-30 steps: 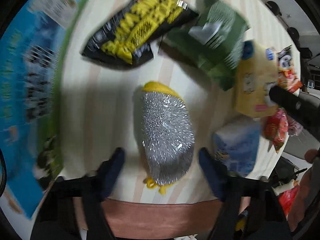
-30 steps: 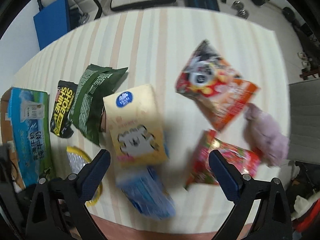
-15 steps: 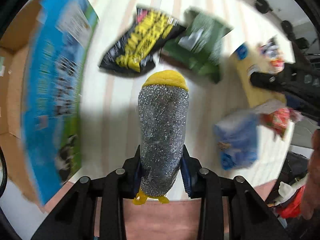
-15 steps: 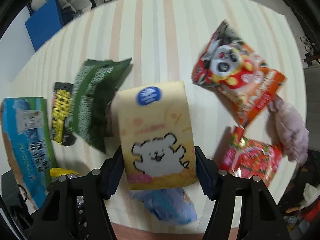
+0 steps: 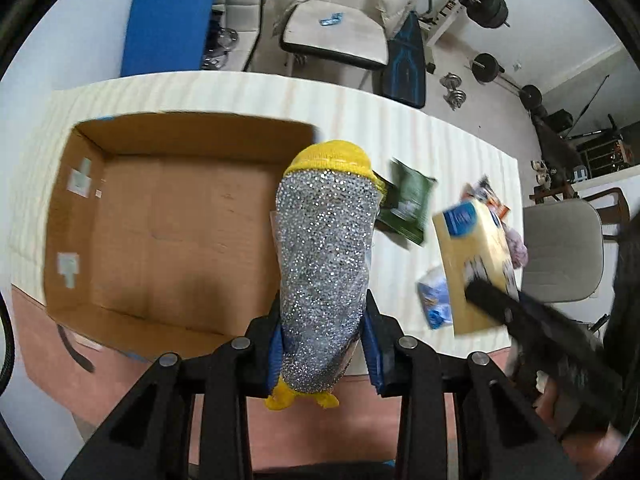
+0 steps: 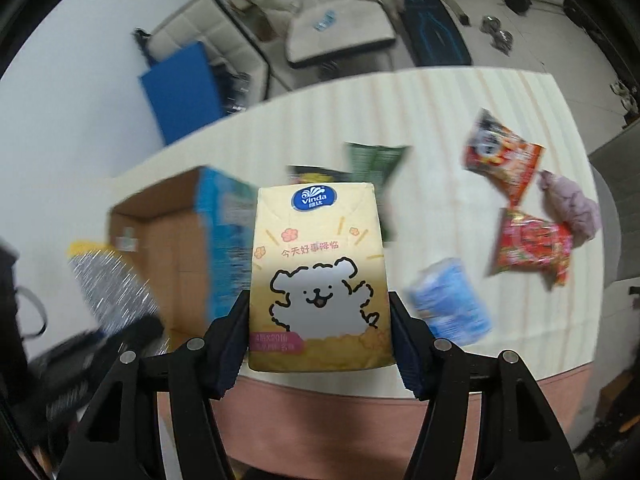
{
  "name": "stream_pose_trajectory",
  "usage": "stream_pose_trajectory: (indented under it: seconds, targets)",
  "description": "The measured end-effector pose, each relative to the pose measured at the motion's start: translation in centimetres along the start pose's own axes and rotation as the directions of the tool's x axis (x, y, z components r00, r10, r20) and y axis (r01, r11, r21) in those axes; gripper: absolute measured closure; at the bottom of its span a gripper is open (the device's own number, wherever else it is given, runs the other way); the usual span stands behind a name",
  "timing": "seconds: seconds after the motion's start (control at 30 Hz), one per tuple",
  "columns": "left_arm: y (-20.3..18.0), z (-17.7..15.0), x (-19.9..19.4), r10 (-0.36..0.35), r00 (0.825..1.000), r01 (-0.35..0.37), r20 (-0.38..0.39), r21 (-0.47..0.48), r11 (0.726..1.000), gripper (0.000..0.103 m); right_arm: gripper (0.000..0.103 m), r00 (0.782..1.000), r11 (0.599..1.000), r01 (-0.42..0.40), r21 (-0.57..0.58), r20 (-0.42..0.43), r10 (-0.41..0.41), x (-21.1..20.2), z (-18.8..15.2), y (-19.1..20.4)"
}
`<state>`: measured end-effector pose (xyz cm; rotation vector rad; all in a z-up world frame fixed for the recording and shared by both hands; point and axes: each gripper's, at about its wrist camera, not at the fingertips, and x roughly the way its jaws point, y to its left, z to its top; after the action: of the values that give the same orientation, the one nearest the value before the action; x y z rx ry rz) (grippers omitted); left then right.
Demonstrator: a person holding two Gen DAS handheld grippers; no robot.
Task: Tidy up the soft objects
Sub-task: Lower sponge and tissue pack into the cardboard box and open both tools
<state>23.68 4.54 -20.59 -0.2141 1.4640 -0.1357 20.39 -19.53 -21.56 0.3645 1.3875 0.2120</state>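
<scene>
My left gripper (image 5: 325,354) is shut on a silver glittery scouring pad with yellow ends (image 5: 326,264), held up beside the right wall of an open cardboard box (image 5: 172,236). My right gripper (image 6: 318,340) is shut on a yellow Vinda tissue pack with a white dog drawing (image 6: 318,276), held above the striped table (image 6: 432,120). The tissue pack (image 5: 474,268) and the right gripper's arm also show at the right of the left wrist view. The scouring pad (image 6: 112,284) shows blurred at the left of the right wrist view, next to the box (image 6: 172,248).
On the table lie a green bag (image 6: 376,164), a black-and-yellow bag (image 6: 316,176), a blue tissue packet (image 6: 450,306), two red snack bags (image 6: 502,160) (image 6: 532,246) and a mauve cloth (image 6: 570,206). Chairs and gym gear stand beyond the table.
Both grippers have lifted their objects off the table. The left one has swung left with the scouring pad, so the open box is now in front of it.
</scene>
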Motion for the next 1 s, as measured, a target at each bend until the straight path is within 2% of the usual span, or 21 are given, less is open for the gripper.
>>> stream_pose_trajectory:
  seconds: [0.17, 0.37, 0.57, 0.63, 0.8, 0.93, 1.0]
  targets:
    - [6.0, 3.3, 0.3, -0.009, 0.999, 0.009, -0.042, -0.011, 1.0, 0.072, 0.037, 1.0, 1.0, -0.01, -0.018, 0.023, 0.01, 2.7, 0.0, 8.7]
    - [12.4, 7.0, 3.3, -0.053, 0.991, 0.047, -0.123, -0.055, 0.997, 0.072, 0.037, 0.997, 0.996, 0.07, -0.055, 0.017, -0.069, 9.2, 0.6, 15.8]
    - [15.6, 8.7, 7.8, -0.089, 0.969, 0.077, -0.229, -0.062, 0.995, 0.072, 0.037, 0.989, 0.986, 0.146, -0.079, 0.001, -0.147, 15.3, 0.8, 18.7]
    - [16.5, 9.0, 9.6, -0.114, 0.958, 0.098, -0.264, -0.072, 0.993, 0.072, 0.037, 0.986, 0.982, 0.165, -0.088, -0.004, -0.166, 16.8, 1.0, 18.6]
    - [17.1, 9.5, 12.8, -0.148, 0.938, 0.129, -0.315, -0.08, 0.988, 0.071, 0.037, 0.973, 0.968, 0.228, -0.108, 0.006, -0.229, 20.2, 0.8, 19.1]
    - [16.9, 9.4, 15.4, -0.176, 0.915, 0.162, -0.363, -0.07, 0.984, 0.07, 0.037, 0.968, 0.963, 0.249, -0.106, 0.004, -0.25, 21.9, 0.6, 18.6]
    - [16.9, 9.5, 16.2, -0.18, 0.911, 0.168, -0.372, -0.064, 0.984, 0.069, 0.037, 0.965, 0.958, 0.26, -0.122, 0.006, -0.261, 22.6, 0.6, 18.6]
